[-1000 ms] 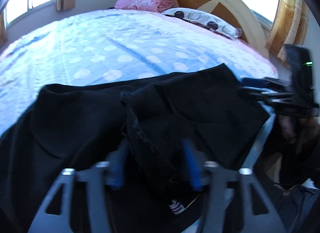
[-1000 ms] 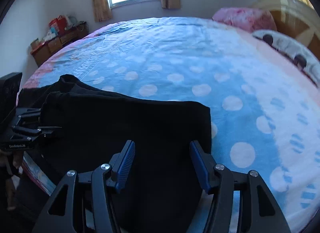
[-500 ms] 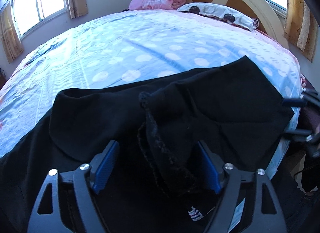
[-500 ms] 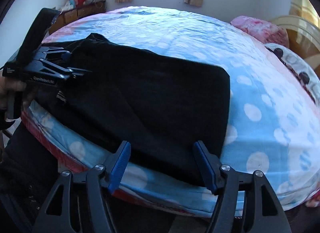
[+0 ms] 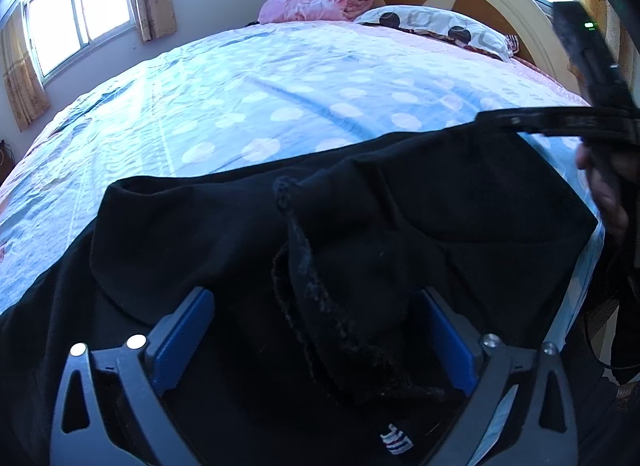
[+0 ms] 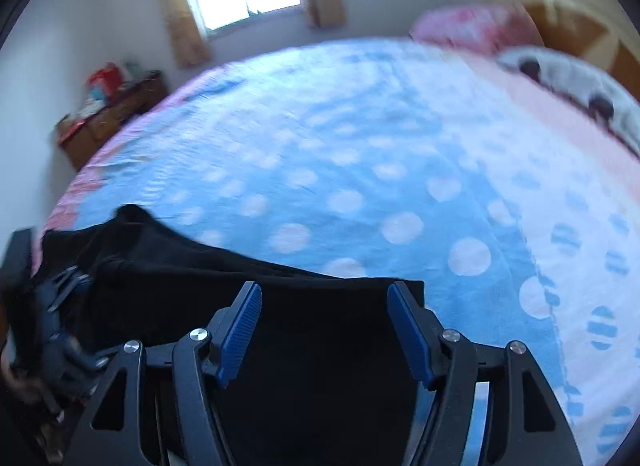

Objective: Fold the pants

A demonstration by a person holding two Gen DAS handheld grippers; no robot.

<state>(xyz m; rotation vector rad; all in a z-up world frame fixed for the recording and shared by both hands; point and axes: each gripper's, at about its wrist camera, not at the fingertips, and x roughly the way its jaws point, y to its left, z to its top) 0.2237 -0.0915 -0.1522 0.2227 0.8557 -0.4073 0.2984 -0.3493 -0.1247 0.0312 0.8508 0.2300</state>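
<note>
Black pants [image 5: 400, 225] flat on the dotted bedspread [image 5: 280, 97], between both grippers' parted jaws, the left gripper's [image 5: 316, 330] opening.

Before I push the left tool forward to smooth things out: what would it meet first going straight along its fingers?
Most likely the black pants: their bunched waistband fold lies between the opening left tool fingers, clear of both pads. Beyond lies the dotted blue bedspread.
</note>
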